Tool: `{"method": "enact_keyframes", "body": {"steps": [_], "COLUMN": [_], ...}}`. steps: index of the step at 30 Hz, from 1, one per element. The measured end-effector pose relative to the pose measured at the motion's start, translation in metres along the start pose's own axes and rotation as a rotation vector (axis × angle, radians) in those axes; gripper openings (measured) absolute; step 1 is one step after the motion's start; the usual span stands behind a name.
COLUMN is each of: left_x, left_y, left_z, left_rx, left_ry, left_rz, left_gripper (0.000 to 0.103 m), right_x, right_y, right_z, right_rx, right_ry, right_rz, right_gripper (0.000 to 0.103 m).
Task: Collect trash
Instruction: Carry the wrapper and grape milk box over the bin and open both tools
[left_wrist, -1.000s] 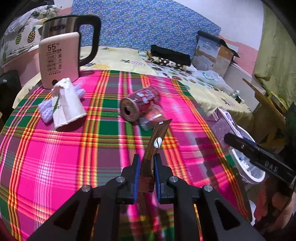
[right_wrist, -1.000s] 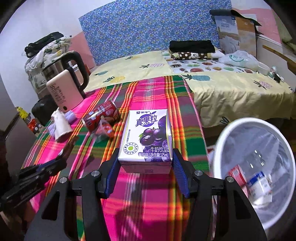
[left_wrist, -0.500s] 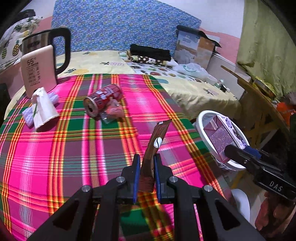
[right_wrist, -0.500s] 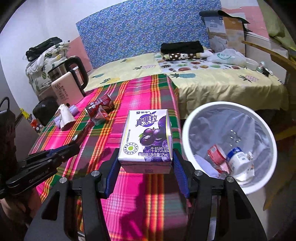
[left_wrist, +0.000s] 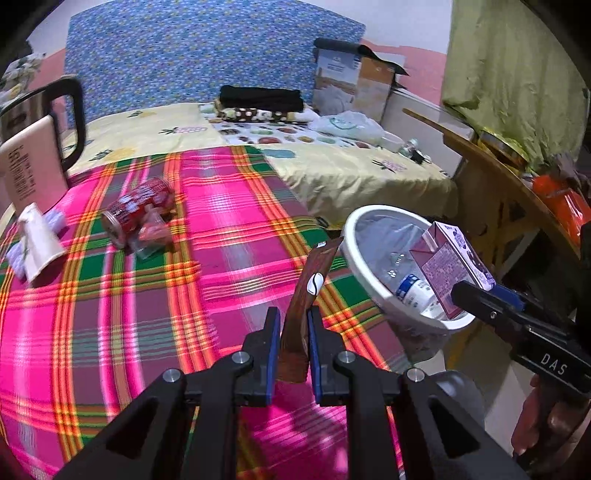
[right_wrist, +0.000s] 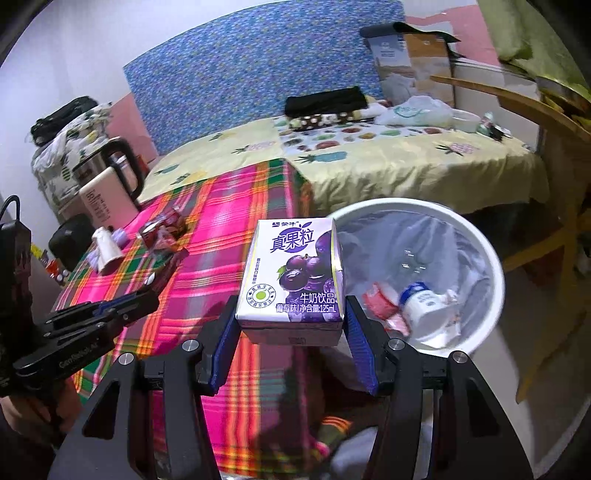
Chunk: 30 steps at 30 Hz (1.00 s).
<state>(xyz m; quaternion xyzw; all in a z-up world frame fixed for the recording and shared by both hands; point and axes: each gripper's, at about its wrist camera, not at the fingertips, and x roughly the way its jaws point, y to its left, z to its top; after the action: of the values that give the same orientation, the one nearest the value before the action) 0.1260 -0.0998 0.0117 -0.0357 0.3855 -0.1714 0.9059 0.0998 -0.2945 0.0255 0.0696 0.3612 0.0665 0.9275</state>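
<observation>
My left gripper (left_wrist: 291, 325) is shut on a brown sachet wrapper (left_wrist: 310, 284) that sticks up above the plaid cloth, just left of the white bin (left_wrist: 352, 254). My right gripper (right_wrist: 290, 325) is shut on a purple drink carton (right_wrist: 293, 280), held at the bin's (right_wrist: 495, 266) left rim; the same carton (left_wrist: 448, 262) shows over the bin's near side in the left wrist view. A small bottle (right_wrist: 424, 306) and a red wrapper (right_wrist: 378, 302) lie inside the bin. A red can (left_wrist: 136, 208) and a crumpled wrapper (left_wrist: 153, 236) lie on the cloth.
A kettle (left_wrist: 33, 155) and a white paper packet (left_wrist: 37, 240) stand at the table's left. A bed with a yellow sheet (left_wrist: 351, 166) lies behind, with a cardboard box (left_wrist: 354, 81). A wooden table (left_wrist: 517, 192) stands right of the bin.
Both grippers have swung right across the table toward the bin, each keeping its load. The carton has gone from over the cloth to the bin's rim, and the can has slid away to the left.
</observation>
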Motion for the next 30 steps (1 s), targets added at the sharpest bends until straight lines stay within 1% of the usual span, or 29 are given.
{"method": "enact_keyframes", "body": {"steps": [7,12,23,30], "left_x": [0.02,0.034,0.058,0.08], "left_y": [-0.029,-0.045,-0.07,-0.082], "left_z": [0.013,0.019,0.025,0.03], "left_rx": [0.052,0.082,0.126,0.147], "left_ry": [0.011,0.027,0.06,0.093], "left_rz": [-0.049,-0.077,-0.114,-0.139], "left_gripper": [0.015,0.015,0.015,0.015], "right_x": [-0.008,-0.009,0.001,0.011], "right_y": [-0.033,-0.046,-0.062,-0.069], "right_z": [-0.003,-0.005,-0.011,-0.012], "right_rx": [0.063,0.09,0.106,0.099], "right_ry": [-0.015,-0.01,0.036,0.093], "right_rz": [-0.07,-0.098,-0.104,-0.105], "right_gripper": [0.056,0.056,0.056,0.056]}}
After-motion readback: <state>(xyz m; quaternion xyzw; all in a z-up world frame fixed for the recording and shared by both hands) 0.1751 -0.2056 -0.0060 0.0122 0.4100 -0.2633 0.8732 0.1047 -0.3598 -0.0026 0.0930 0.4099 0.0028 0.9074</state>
